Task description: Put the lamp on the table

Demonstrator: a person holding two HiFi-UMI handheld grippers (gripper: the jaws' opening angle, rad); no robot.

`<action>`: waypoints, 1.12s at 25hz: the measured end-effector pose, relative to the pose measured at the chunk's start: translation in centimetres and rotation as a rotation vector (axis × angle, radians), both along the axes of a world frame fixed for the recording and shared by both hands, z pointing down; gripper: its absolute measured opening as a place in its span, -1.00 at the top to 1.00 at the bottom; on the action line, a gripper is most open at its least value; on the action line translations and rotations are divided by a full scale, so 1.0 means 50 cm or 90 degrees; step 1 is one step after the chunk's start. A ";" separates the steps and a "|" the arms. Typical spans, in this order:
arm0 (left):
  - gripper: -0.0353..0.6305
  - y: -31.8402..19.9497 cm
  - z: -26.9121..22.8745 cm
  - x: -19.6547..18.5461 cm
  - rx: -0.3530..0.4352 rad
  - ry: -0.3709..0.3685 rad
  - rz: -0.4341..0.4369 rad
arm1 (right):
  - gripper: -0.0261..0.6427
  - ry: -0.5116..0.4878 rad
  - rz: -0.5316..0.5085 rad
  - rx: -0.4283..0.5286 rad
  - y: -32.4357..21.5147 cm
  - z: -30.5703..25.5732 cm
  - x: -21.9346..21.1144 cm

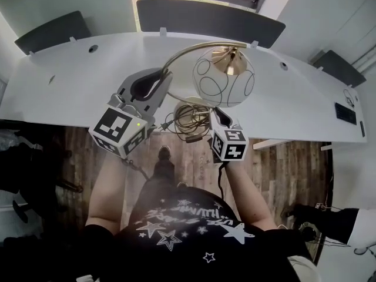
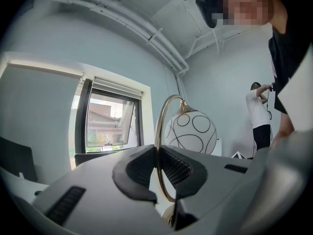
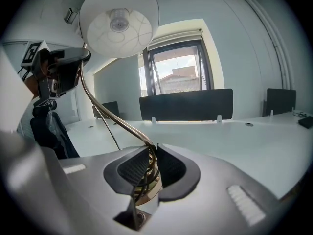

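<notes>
The lamp has a white globe shade with black rings (image 1: 224, 76), a curved brass arm (image 1: 191, 50) and a round base (image 1: 187, 114) with a coiled cord. It hangs over the near edge of the white table (image 1: 64, 81). My left gripper (image 1: 165, 79) is shut on the brass arm, which runs between its pads (image 2: 157, 153), with the globe (image 2: 191, 131) beyond. My right gripper (image 1: 213, 113) is shut on the lower stem by the base and cord (image 3: 150, 163). In the right gripper view the globe (image 3: 119, 21) hangs overhead.
Dark screens (image 1: 208, 17) stand along the table's far side below a window (image 3: 178, 80). A black device (image 1: 345, 113) lies at the table's right end. Wooden floor (image 1: 194, 157) lies beneath the lamp. A person (image 2: 259, 116) stands far off in the left gripper view.
</notes>
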State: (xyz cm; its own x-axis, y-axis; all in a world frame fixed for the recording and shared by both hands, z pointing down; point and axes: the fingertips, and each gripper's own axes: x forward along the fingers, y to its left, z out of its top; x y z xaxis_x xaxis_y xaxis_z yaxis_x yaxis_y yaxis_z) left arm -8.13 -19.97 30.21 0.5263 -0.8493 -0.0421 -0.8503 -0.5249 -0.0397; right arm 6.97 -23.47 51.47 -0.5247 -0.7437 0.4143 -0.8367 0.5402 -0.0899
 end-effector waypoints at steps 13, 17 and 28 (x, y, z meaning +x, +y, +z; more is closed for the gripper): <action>0.77 0.107 -0.076 0.085 0.007 -0.010 -0.024 | 0.78 -0.003 -0.032 0.001 0.098 -0.066 0.072; 0.77 0.278 -0.119 0.146 0.025 -0.027 -0.050 | 0.78 -0.013 -0.059 0.015 0.239 -0.105 0.117; 0.77 0.195 -0.143 0.085 0.007 0.000 -0.041 | 0.78 0.000 -0.044 0.008 0.153 -0.129 0.066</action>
State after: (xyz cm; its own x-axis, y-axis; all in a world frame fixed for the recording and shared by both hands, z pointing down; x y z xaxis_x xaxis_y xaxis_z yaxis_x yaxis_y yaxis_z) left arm -3.87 -10.24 23.07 0.4709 -0.8807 -0.0518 -0.8820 -0.4690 -0.0454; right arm 10.26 -15.81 45.00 -0.5750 -0.7107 0.4053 -0.7974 0.5976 -0.0834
